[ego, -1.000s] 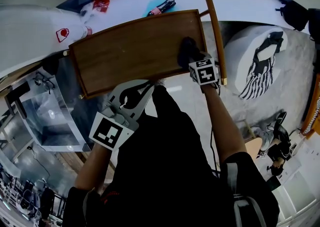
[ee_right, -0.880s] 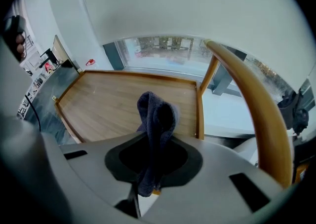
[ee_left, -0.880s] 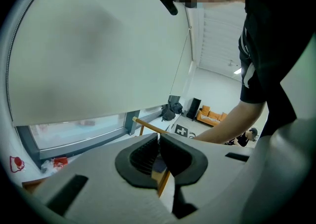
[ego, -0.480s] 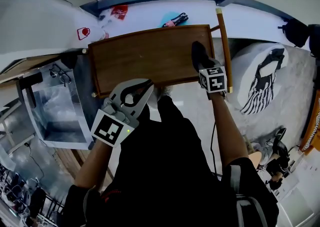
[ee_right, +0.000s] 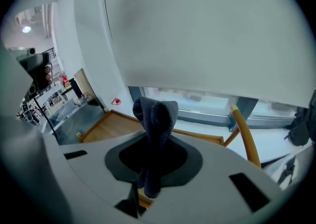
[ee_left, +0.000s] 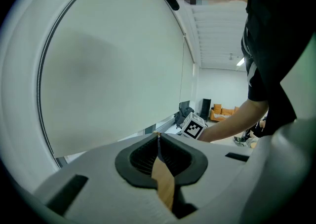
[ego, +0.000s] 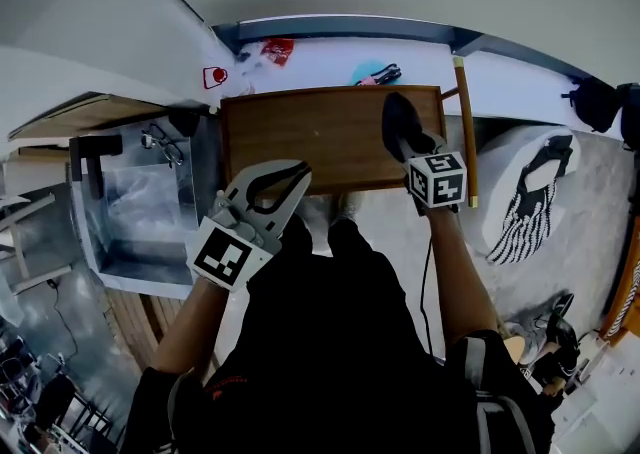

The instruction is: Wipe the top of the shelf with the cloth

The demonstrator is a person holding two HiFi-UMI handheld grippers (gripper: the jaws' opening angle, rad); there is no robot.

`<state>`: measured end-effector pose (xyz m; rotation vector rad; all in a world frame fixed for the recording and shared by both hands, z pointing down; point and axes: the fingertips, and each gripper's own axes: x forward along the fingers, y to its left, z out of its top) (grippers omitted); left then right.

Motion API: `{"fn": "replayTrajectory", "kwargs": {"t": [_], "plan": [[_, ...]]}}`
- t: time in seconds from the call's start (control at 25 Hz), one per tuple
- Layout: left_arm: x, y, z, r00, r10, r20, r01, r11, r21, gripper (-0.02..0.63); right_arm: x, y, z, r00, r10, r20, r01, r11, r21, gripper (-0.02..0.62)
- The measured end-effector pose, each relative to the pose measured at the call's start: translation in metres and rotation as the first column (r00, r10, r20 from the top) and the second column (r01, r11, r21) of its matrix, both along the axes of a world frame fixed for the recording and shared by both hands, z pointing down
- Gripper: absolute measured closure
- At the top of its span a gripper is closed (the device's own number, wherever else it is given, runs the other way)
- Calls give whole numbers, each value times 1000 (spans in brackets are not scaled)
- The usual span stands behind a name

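Our right tongs (ego: 408, 147) are clenched on the dark cloth (ego: 398, 120), which bunches up out of the jaws in a folded wad. In the head view the cloth sits over the right end of the wooden shelf (ego: 300, 137) top, toward its far edge. We cannot tell whether it presses on the wood. Our left tongs (ego: 290, 180) hang off the near edge of the shelf, just beside it, with the jaws shut together and nothing gripped between them. A yellowish wooden rod (ego: 466, 132) runs along the right side of the shelf. A clear plastic box (ego: 140, 212) stands to its left. Behind the shelf lies a white ledge (ego: 320, 60) with a small red item (ego: 277, 48) and a teal one (ego: 372, 72) on it.
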<state>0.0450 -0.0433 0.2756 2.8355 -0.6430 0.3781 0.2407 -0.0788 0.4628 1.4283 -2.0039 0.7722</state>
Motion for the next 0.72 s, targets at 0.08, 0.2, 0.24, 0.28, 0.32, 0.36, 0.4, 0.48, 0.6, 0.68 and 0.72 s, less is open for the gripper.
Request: {"fn": "replayTrajectory", "kwargs": {"t": [0.08, 0.2, 0.24, 0.28, 0.32, 0.36, 0.4, 0.48, 0.6, 0.68, 0.72], "plan": [[-12, -2, -9, 1000, -13, -3, 14, 1000, 23, 574, -16, -3, -18, 1000, -15, 28, 14, 999, 38, 546], [-27, -3, -22, 1000, -27, -3, 27, 998, 56, 574, -38, -7, -47, 998, -41, 56, 35, 995, 95, 545], [-31, -3, -26, 1000, -31, -4, 31, 997, 66, 574, -45, -9, -57, 997, -50, 64, 42, 993, 114, 546], [-36, -4, -30, 999, -34, -5, 34, 996, 77, 574, -52, -10, -67, 996, -60, 71, 50, 990, 133, 546], [-40, -4, -33, 999, -38, -6, 38, 995, 88, 574, -60, -12, -77, 995, -71, 77, 58, 987, 152, 546], [-44, -5, -36, 999, -42, -9, 43, 994, 96, 574, -67, -14, -86, 993, -82, 81, 67, 983, 170, 546], [-49, -5, -39, 999, -48, -13, 49, 994, 102, 574, -74, -15, -95, 992, -93, 84, 76, 980, 186, 546], [-56, -5, -45, 998, -57, -22, 59, 992, 113, 574, -87, -15, -113, 989, -116, 89, 94, 972, 216, 546], [-64, -6, -53, 997, -64, -36, 68, 989, 133, 574, -104, -16, -136, 983, -148, 109, 116, 960, 257, 545], [-67, -8, -57, 997, -69, -45, 75, 987, 140, 574, -115, -18, -150, 977, -170, 128, 129, 951, 281, 546], [-68, -8, -59, 996, -71, -48, 77, 987, 144, 574, -120, -18, -156, 974, -182, 134, 136, 947, 292, 545]]}}
